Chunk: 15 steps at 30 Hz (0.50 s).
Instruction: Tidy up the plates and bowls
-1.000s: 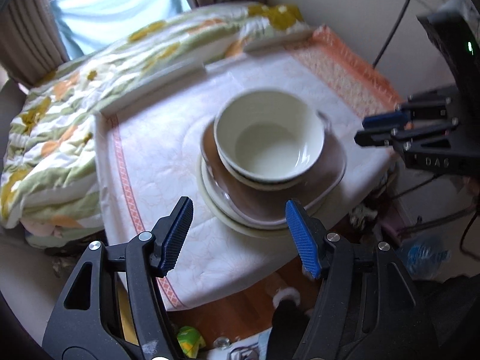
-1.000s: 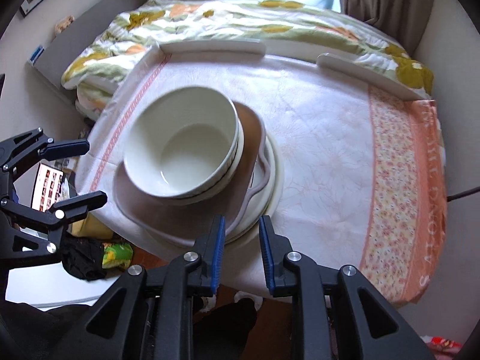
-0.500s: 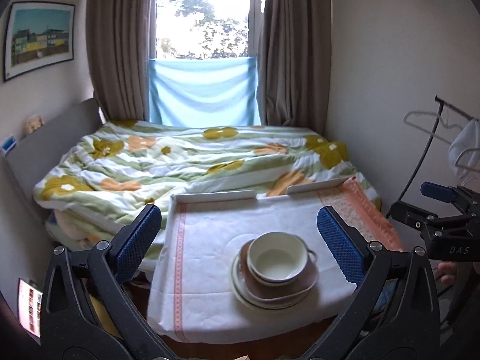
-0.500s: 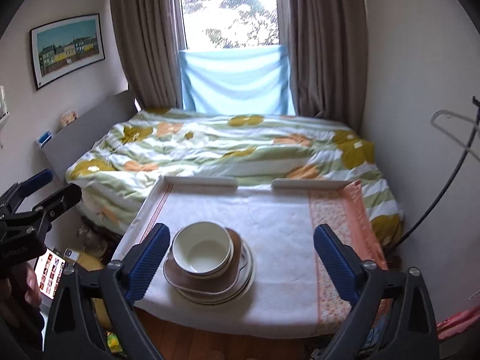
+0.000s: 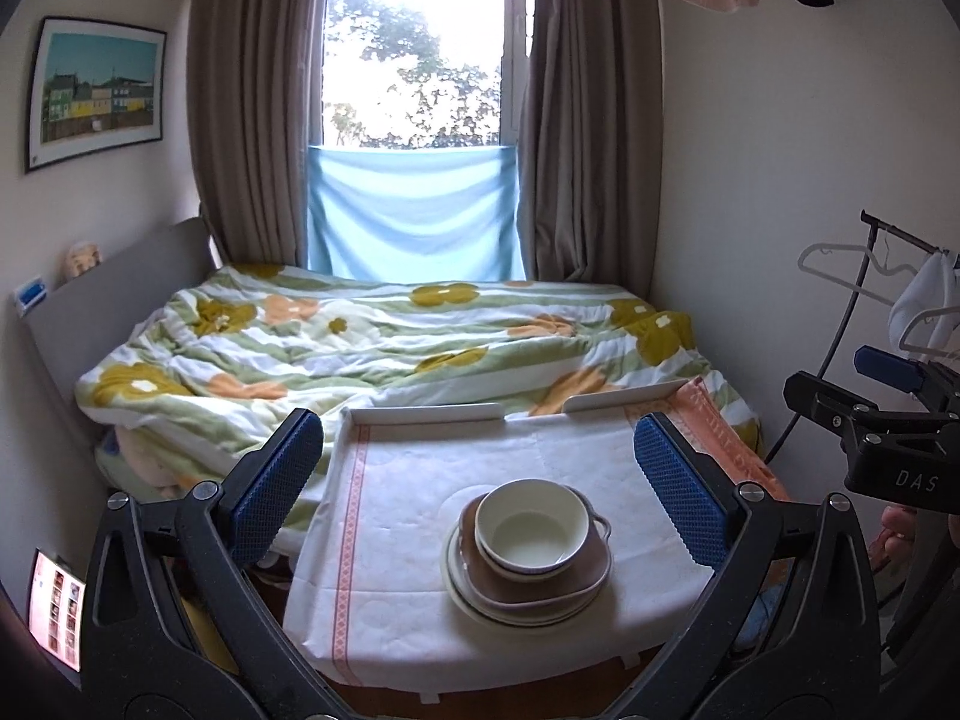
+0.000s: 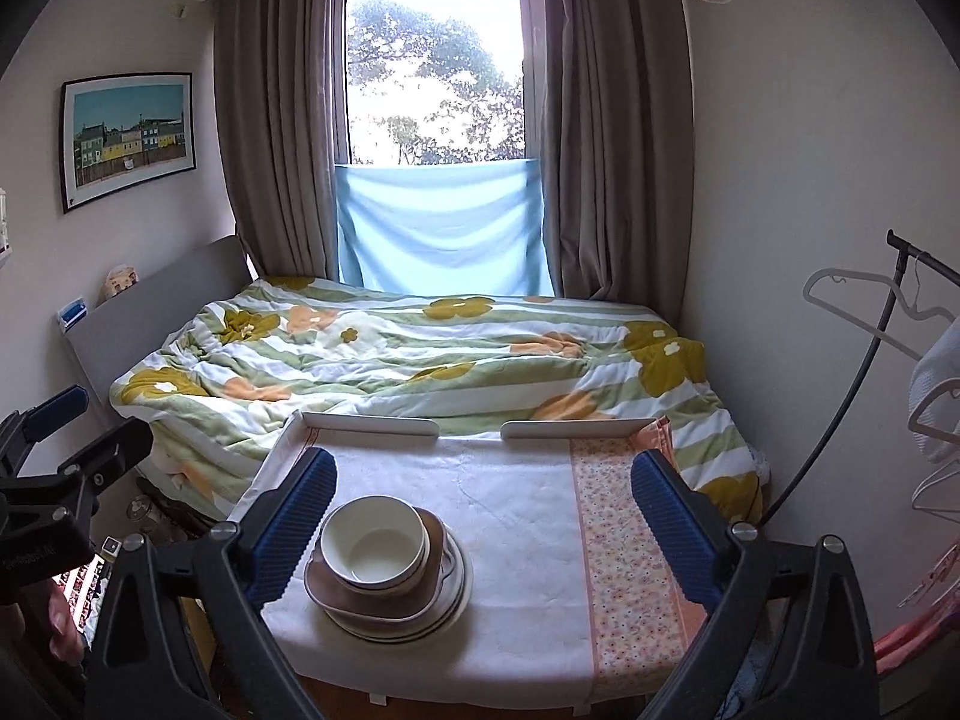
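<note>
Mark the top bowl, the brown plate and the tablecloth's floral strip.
top bowl [image 5: 528, 531], left wrist view, inner floor.
brown plate [image 6: 327, 591], right wrist view, near-left corner.
floral strip [image 6: 624, 540], right wrist view, middle of the orange band.

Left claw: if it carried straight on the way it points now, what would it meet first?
Probably the cloth-covered table, beyond the stack of dishes. The left claw is open, holds nothing and points slightly downward. Depth is uncertain; the bed behind is the alternative.

White letters "DAS" stand on the black body of the right hand-held gripper [image 5: 888, 414]. Nothing else reads clearly.
</note>
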{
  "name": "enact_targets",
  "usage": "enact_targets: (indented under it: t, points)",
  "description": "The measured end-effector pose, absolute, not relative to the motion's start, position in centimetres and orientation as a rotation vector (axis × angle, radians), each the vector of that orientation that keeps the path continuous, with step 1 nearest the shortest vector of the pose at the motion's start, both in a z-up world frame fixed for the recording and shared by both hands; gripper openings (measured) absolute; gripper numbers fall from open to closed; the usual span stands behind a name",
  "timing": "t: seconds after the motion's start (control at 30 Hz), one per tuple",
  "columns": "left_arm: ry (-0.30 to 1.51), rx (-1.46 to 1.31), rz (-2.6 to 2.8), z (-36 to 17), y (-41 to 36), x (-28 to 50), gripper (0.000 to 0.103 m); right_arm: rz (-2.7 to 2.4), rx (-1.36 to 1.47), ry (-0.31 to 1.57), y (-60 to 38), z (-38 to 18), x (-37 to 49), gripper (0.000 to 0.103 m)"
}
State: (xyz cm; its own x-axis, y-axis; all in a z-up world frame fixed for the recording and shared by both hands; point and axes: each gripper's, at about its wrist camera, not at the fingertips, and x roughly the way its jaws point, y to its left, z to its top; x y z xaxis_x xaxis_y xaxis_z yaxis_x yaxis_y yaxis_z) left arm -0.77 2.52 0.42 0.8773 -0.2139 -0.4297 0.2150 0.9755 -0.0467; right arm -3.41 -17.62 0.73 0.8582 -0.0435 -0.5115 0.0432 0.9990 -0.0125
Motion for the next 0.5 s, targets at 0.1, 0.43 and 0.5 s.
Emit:
enact_targets:
  t: [0.1,0.43,0.5]
  points:
    - [0.449,-0.003,-0.231,0.38,2.57,-0.80,0.103,-0.047,-0.004,0.533,-17.58,0.83,-3.55,0.098]
    - [0.442,-0.009,-0.219,0.49,2.53,-1.17,0.103,-0.043,0.000,0.530,-17.57,0.86,-3.56,0.098]
    - [0.442,-0.009,-0.220,0.55,2.58,-1.24,0.103,-0.043,0.004,0.528,-17.56,0.86,-3.59,0.098]
